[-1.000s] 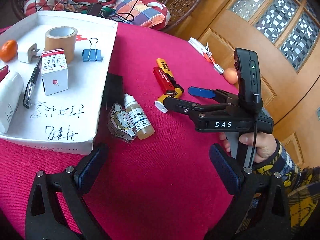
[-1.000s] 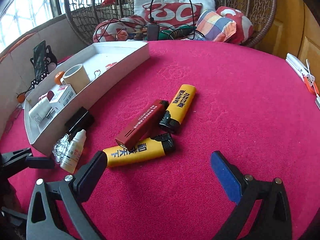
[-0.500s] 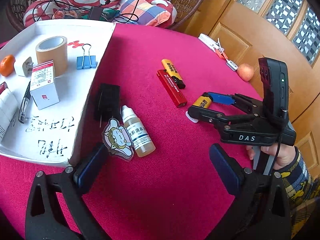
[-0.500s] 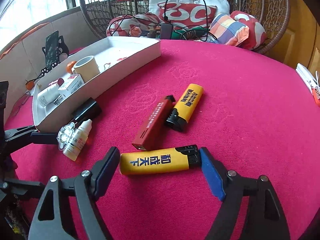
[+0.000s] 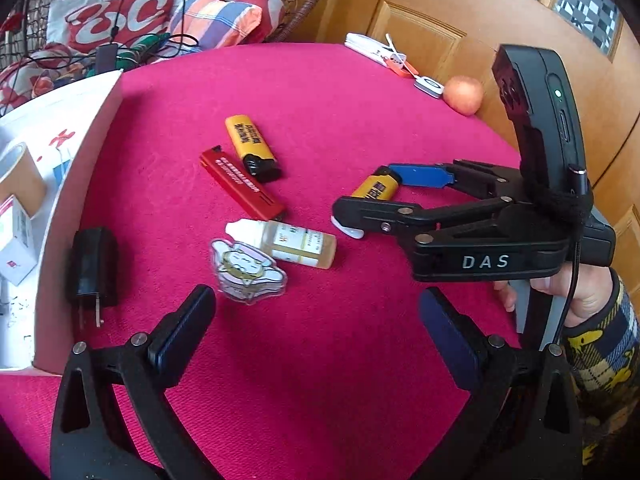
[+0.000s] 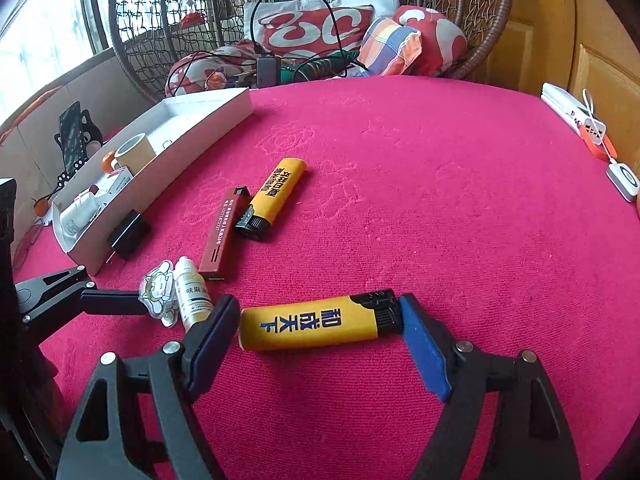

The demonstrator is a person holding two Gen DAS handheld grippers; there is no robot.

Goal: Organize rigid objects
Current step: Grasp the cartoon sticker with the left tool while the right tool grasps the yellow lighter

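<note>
A yellow lighter [image 6: 312, 328] lies on the red tablecloth, and my right gripper [image 6: 320, 320] is shut on it lengthwise, one pad at each end. The left wrist view shows that same right gripper [image 5: 380, 196] holding the lighter [image 5: 376, 188]. My left gripper [image 5: 316, 320] is open and hovers just short of a cartoon charm [image 5: 248, 272] and a small dropper bottle [image 5: 296, 244]. Beyond them lie a red lighter [image 5: 240, 184] and a second yellow lighter [image 5: 250, 148]. A black plug adapter [image 5: 94, 268] rests against the white box tray [image 5: 60, 208].
The tray [image 6: 172, 176] holds a tape roll [image 6: 134, 152], a small carton and other bits. An orange-red fruit [image 5: 462, 96] and white gadgets [image 5: 376, 50] sit at the table's far right edge by a wooden door. A wicker chair with cushions [image 6: 320, 28] stands behind the table.
My right gripper came forward around the near yellow lighter and closed on its ends. My left gripper slid right and rolled, so the tray moved to the left edge of its view.
</note>
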